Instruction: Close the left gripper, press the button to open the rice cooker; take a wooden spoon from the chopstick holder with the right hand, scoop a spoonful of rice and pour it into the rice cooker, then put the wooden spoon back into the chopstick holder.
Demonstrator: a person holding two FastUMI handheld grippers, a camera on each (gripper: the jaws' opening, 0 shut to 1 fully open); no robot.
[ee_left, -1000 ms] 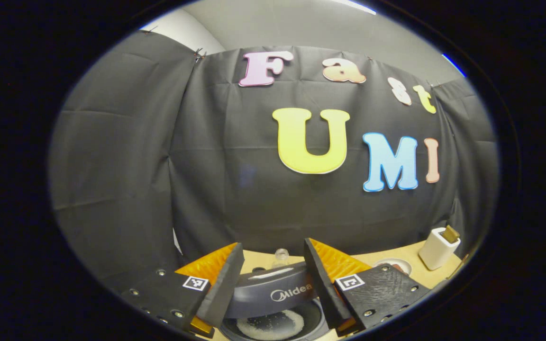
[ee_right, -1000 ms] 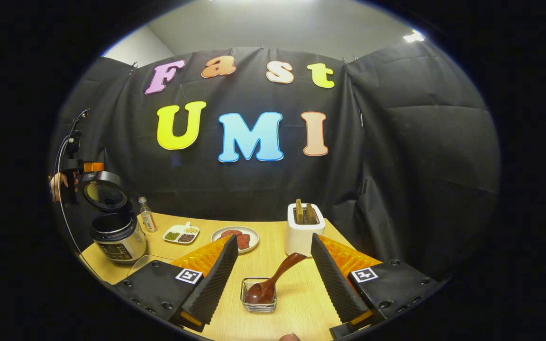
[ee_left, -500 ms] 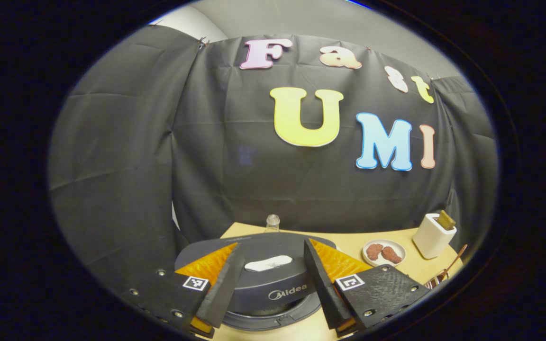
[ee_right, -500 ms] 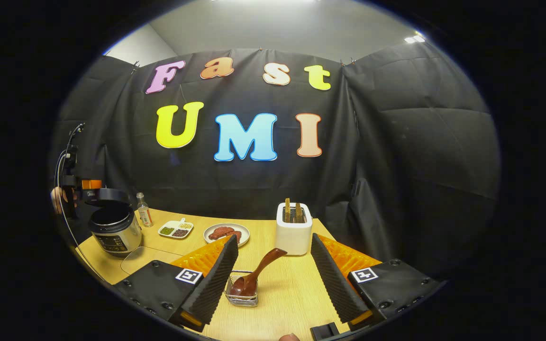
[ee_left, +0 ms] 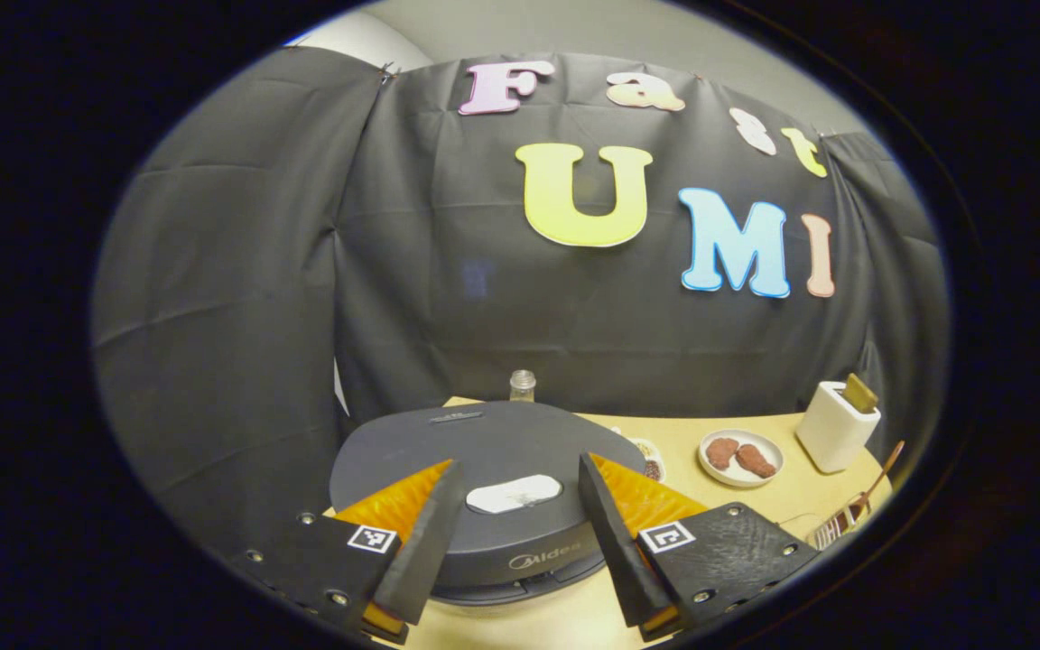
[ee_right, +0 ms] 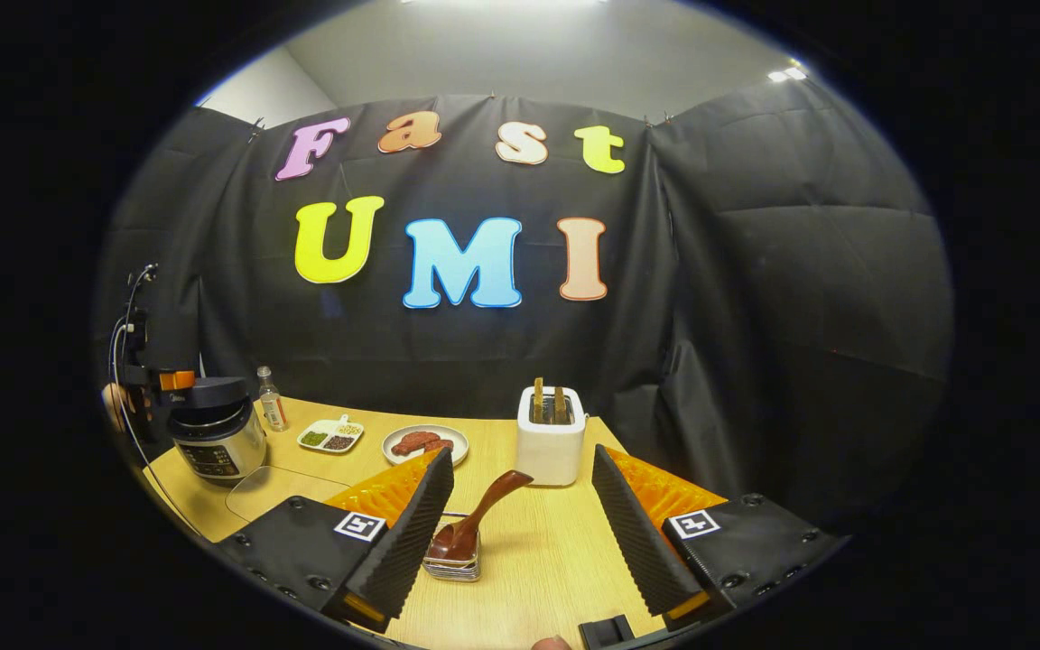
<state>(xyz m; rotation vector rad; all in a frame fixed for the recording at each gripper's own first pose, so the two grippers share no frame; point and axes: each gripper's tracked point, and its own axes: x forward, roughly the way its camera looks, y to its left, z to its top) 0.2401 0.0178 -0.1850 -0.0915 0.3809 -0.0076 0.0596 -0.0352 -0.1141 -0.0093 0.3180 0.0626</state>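
In the left gripper view, the left hand-held gripper [ee_left: 511, 533] is hovering with fingers spread over the rice cooker [ee_left: 484, 469], whose lid is lying shut. The right gripper view is showing the right hand-held gripper [ee_right: 520, 533], also spread, holding nothing, above the wooden spoon [ee_right: 470, 524] leaning in its glass holder [ee_right: 452, 564] on the bench [ee_right: 538, 578]; the cooker is standing near the bench's far left corner.

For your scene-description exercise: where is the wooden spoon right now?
In the right gripper view, the wooden spoon stands tilted in the chopstick holder on the table, in front of the white toaster.
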